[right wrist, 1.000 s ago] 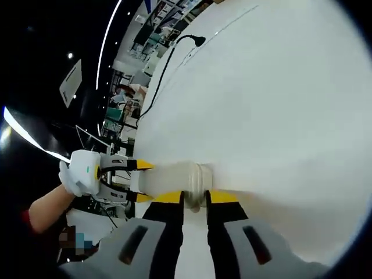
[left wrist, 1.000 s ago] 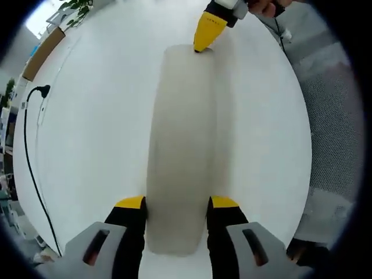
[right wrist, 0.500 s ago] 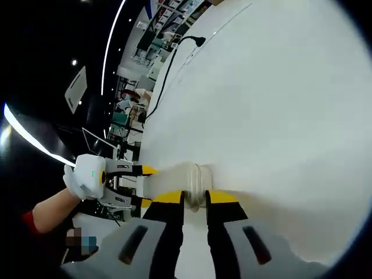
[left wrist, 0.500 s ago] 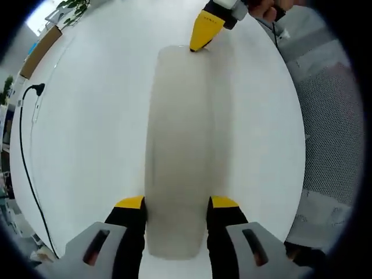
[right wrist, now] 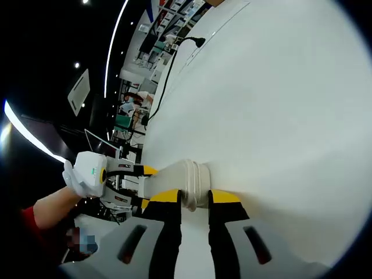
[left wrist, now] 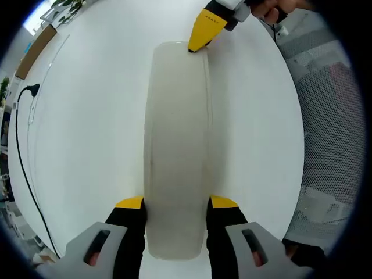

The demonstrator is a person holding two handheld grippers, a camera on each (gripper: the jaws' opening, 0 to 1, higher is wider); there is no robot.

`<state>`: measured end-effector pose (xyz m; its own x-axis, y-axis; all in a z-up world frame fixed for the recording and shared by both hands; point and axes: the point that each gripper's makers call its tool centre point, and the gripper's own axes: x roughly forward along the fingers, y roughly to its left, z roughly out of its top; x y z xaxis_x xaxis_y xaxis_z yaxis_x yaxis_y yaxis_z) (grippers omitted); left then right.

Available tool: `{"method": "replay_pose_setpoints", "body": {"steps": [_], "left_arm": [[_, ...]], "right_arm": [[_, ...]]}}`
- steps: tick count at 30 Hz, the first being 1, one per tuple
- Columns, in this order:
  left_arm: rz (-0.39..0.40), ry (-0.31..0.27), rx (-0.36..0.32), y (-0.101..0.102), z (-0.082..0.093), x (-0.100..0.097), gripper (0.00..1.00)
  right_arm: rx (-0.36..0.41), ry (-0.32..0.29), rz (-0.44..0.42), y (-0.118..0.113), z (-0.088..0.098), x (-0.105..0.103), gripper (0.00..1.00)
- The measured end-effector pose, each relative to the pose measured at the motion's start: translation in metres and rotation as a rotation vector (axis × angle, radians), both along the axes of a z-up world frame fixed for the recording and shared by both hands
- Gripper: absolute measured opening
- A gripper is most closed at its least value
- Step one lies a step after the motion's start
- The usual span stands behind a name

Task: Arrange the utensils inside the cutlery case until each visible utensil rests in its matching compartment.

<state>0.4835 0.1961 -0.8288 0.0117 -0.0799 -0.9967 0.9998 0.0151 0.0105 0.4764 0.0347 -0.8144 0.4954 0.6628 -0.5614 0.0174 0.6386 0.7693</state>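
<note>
In the left gripper view, a long translucent case [left wrist: 176, 145] lies on the white tabletop [left wrist: 87, 128], and it runs straight away from the camera. The left hand-held gripper [left wrist: 176, 204] has its two yellow-tipped jaws on both sides of the near end of the case, touching its long sides, so it grasps the case. The case is closed and milky; I cannot tell what is inside it. At the far end of the case, the yellow tip of the right hand-held gripper [left wrist: 203, 32] touches the end edge, and a hand [left wrist: 273, 7] holds this gripper at the top of the view. A black cable [left wrist: 20, 145] with a plug lies on the tabletop at the left, well apart from the case. At the right of the tabletop there is a grey mesh surface [left wrist: 331, 128].

In the right gripper view, the right hand-held gripper [right wrist: 195, 197] is clenched on the ribbed end of the case [right wrist: 186, 180], with the end between its two jaws. The case goes away to the left, where the left hand-held gripper [right wrist: 125, 186] holds its other end. A gloved hand [right wrist: 78, 177] with a red sleeve [right wrist: 35, 224] holds that gripper. The black cable [right wrist: 168, 70] lies on the tabletop [right wrist: 279, 104] farther away. Behind, the room is dark with some lights and blurred furniture.
</note>
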Motion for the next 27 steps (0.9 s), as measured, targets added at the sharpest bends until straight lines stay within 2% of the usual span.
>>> {"method": "replay_pose_setpoints", "body": {"steps": [1, 3, 6, 7, 8, 9, 11, 13, 16, 19, 20, 22, 23, 24, 26, 27], "left_arm": [[0.015, 0.0, -0.005, -0.001, -0.004, -0.002, 0.41], [0.015, 0.0, -0.008, -0.001, -0.005, -0.003, 0.41], [0.016, 0.0, 0.002, -0.002, -0.006, -0.005, 0.41], [0.009, 0.002, -0.004, -0.002, -0.006, -0.005, 0.41], [0.013, 0.002, -0.006, -0.002, -0.006, -0.005, 0.41], [0.022, 0.001, -0.004, -0.002, -0.006, -0.006, 0.41], [0.025, 0.0, -0.003, -0.002, -0.006, -0.006, 0.41], [0.026, -0.001, -0.006, -0.002, -0.005, -0.006, 0.41], [0.027, -0.001, -0.021, -0.002, -0.004, -0.007, 0.41], [0.029, -0.002, -0.027, -0.002, -0.003, -0.007, 0.41], [0.03, -0.002, -0.03, -0.002, -0.002, -0.006, 0.41], [0.033, -0.003, -0.033, -0.001, -0.002, -0.006, 0.41], [0.032, -0.003, -0.034, -0.001, -0.001, -0.005, 0.41], [0.035, -0.002, -0.039, -0.001, -0.001, -0.005, 0.41], [0.034, -0.002, -0.042, -0.001, 0.0, -0.005, 0.41], [0.033, -0.003, -0.042, -0.001, 0.0, -0.006, 0.41]], "right_arm": [[0.06, -0.008, 0.05, 0.008, 0.01, -0.002, 0.1], [0.018, -0.061, 0.083, 0.01, 0.012, 0.001, 0.09], [0.018, -0.058, 0.073, 0.016, 0.011, 0.004, 0.08], [0.01, -0.08, 0.096, 0.016, 0.011, 0.005, 0.09], [0.052, -0.008, 0.075, 0.017, 0.013, 0.002, 0.11], [0.058, -0.003, 0.073, 0.017, 0.013, 0.004, 0.11], [0.03, -0.056, 0.104, 0.016, 0.016, 0.008, 0.11], [0.086, -0.019, 0.051, 0.017, 0.02, 0.015, 0.14], [0.081, -0.019, 0.044, 0.017, 0.017, 0.022, 0.21], [0.072, -0.011, 0.048, 0.021, 0.012, 0.026, 0.2], [0.095, 0.001, 0.026, 0.023, 0.012, 0.028, 0.19], [0.085, 0.011, 0.007, 0.019, 0.007, 0.03, 0.19], [0.114, 0.029, -0.004, 0.022, 0.008, 0.029, 0.19], [0.115, 0.029, -0.015, 0.02, 0.008, 0.027, 0.18], [0.1, -0.018, 0.013, 0.022, 0.012, 0.022, 0.17], [0.106, -0.004, 0.008, 0.021, 0.011, 0.022, 0.17]]}}
